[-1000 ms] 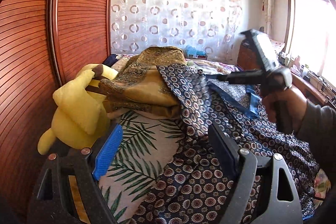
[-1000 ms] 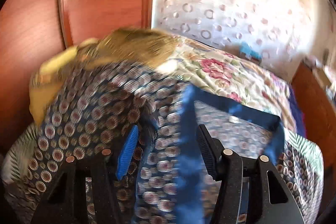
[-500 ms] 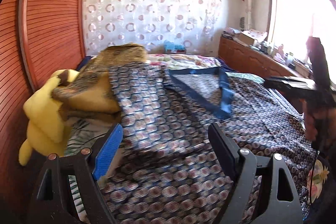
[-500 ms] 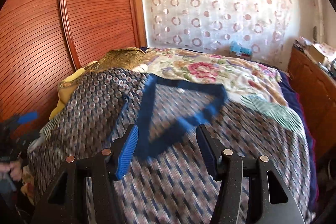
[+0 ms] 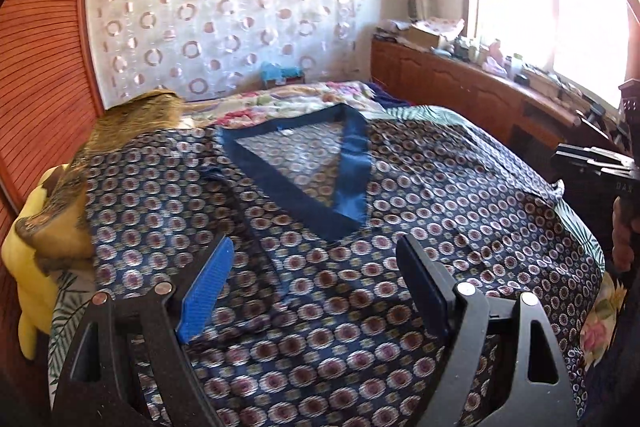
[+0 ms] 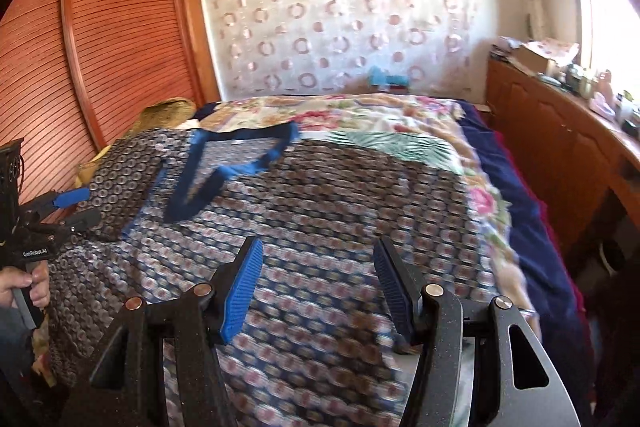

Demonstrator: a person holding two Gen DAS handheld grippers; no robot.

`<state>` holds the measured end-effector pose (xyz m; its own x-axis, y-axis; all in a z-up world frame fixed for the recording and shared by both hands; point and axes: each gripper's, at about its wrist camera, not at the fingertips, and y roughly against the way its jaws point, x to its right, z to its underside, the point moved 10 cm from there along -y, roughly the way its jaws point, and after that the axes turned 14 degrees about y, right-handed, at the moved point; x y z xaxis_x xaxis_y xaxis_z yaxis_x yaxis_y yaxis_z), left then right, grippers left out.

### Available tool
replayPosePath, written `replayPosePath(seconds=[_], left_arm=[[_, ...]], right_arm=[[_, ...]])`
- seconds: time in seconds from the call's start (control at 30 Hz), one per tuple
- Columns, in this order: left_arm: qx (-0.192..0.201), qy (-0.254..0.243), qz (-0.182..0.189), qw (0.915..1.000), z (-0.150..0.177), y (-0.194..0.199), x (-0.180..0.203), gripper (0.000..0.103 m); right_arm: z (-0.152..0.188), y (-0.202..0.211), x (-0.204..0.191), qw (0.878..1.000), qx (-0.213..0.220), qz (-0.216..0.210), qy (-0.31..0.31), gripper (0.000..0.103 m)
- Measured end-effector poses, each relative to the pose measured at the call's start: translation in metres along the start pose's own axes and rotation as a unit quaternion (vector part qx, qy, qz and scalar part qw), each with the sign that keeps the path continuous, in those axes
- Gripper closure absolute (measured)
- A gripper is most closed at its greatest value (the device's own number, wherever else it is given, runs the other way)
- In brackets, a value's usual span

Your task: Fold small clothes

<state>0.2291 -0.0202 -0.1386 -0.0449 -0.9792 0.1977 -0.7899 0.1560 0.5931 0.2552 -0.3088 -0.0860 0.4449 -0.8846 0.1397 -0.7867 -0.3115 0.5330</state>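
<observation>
A dark blue garment with a circle print (image 5: 360, 267) lies spread flat on the bed, its plain blue V-neck band (image 5: 348, 179) toward the far end. It also shows in the right wrist view (image 6: 320, 211), blurred. My left gripper (image 5: 316, 283) is open and empty just above the garment's near part. My right gripper (image 6: 318, 283) is open and empty above the garment's near right side. The left gripper also shows at the left edge of the right wrist view (image 6: 76, 207).
A gold-brown folded cloth (image 5: 132, 119) and a yellow plush toy (image 5: 24, 259) lie at the bed's left by the slatted wooden wardrobe (image 5: 40, 67). A floral bedspread (image 6: 360, 115) covers the far bed. A wooden cabinet (image 6: 560, 147) runs along the right.
The garment, held up and bunched a second ago, now lies spread flat on the bed. Both grippers have pulled back toward the near edge, the right one out to the right side.
</observation>
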Motion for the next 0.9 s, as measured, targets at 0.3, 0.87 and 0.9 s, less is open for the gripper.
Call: replayPosePath(seconds=[0.3,0.87,0.9], left_arm=[[-0.074,-0.013,0.013,0.9971,0.018,-0.041,0.018,0.019],[-0.137,-0.033,0.002,0.9900,0.044,-0.077,0.021,0.015],[-0.138,-0.033,0.002,0.9899,0.044,-0.078,0.021,0.014]], right_arm=[[0.027,0.011,0.043,0.998,-0.040,0.032,-0.047,0.043],[0.057,-0.016,0.091,0.981,-0.117,-0.007,-0.157,0.044],[0.057,-0.017,0.089,0.979,-0.118,-0.013,-0.165,0.044]])
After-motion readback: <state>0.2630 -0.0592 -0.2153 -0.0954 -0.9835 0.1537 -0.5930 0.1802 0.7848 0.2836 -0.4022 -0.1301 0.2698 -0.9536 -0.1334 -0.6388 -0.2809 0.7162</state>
